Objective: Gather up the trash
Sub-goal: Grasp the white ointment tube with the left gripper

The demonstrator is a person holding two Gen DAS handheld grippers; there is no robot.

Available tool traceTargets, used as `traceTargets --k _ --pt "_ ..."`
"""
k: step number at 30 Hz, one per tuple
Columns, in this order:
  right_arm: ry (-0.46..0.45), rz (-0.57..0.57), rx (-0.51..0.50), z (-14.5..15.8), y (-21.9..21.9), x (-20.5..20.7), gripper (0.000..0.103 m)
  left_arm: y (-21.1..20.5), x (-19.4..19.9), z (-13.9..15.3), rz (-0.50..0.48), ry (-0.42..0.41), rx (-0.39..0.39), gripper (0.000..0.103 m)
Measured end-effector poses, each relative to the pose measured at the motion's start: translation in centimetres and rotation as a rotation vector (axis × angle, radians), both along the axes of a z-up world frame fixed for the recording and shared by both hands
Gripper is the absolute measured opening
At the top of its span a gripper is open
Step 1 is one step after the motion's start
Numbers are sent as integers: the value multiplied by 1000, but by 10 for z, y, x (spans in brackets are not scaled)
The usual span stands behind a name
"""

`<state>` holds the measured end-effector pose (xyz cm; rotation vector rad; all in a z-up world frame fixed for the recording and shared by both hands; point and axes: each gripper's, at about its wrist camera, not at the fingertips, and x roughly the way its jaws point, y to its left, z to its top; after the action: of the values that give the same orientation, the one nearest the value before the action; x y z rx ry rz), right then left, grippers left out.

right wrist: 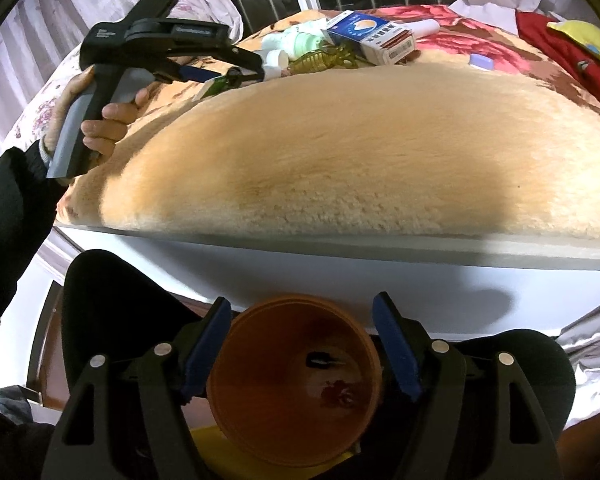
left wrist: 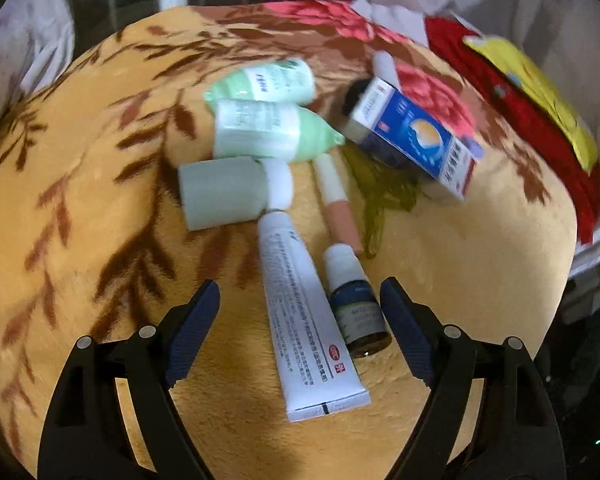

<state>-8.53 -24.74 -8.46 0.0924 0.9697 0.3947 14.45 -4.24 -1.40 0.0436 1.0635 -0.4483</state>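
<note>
Looking along my left claw (left wrist: pixel 300 312), its two blue-padded fingers stand spread wide over a plush tan blanket with brown leaf and red flower print (left wrist: pixel 80 184), pinching nothing. Between them lie the flat crimped end of a white squeeze tube with fine print (left wrist: pixel 300 320) and, just beside it, a small dark glass dropper bottle with a white cap (left wrist: pixel 356 304); neither pad touches either one. Beyond sit a pale grey-green cylinder bottle with a white collar (left wrist: pixel 224 194), two mint-green and white bottles (left wrist: pixel 260 132) lying side by side, a slim peach-and-white stick (left wrist: pixel 338 204), and a blue-and-white cardboard box (left wrist: pixel 412 136) tilted on one edge. From my right claw (right wrist: pixel 302 344), the fingers flank the rim of an orange plastic bucket (right wrist: pixel 296 384), which sits below the bed edge; whether the pads press it I cannot tell. Up on the left, the person's hand (right wrist: pixel 100 120) holds the left claw's handle, pointing at the trash pile on the blanket.
</note>
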Motion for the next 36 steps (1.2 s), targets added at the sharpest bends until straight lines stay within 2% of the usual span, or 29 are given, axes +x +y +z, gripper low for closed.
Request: traceTargets --k 4,6,10,12,15,16,18,19,21,23,24,27,32,36 --pt "16 -5 6 -4 -1 3 72 11 3 1 77 4 -41 80" --pt "21 0 6 -6 1 4 72 14 8 -2 102 18 -32 80" --pt "27 19 1 -9 8 6 72 16 19 -7 111 69 -41 80" --pt "27 23 -5 -10 10 6 72 14 23 -8 99 80 -17 80" --pt "34 16 -1 -12 9 8 72 5 29 -15 78 109 86 80" --pt "37 10 1 -12 8 8 72 2 32 -22 78 142 104 80" --pt "37 1 5 -13 5 9 72 -2 33 -26 78 142 128 80" --pt "36 -5 8 -13 3 9 72 -7 32 -27 75 118 156 79" --pt "32 -14 22 -11 -1 9 72 -13 30 -26 83 85 163 69" --pt "20 -16 33 -6 -4 6 71 -18 26 -22 75 66 127 34" --pt "5 -16 30 -2 -5 5 69 -22 23 -20 66 53 122 30" --pt "-26 -17 20 8 -7 1 67 -33 12 -21 54 -22 164 29" --pt "-35 -31 49 20 -17 6 59 -16 1 -17 103 -90 85 29" --pt "-85 -20 39 44 -24 19 59 -9 -25 1 140 -146 54 29"
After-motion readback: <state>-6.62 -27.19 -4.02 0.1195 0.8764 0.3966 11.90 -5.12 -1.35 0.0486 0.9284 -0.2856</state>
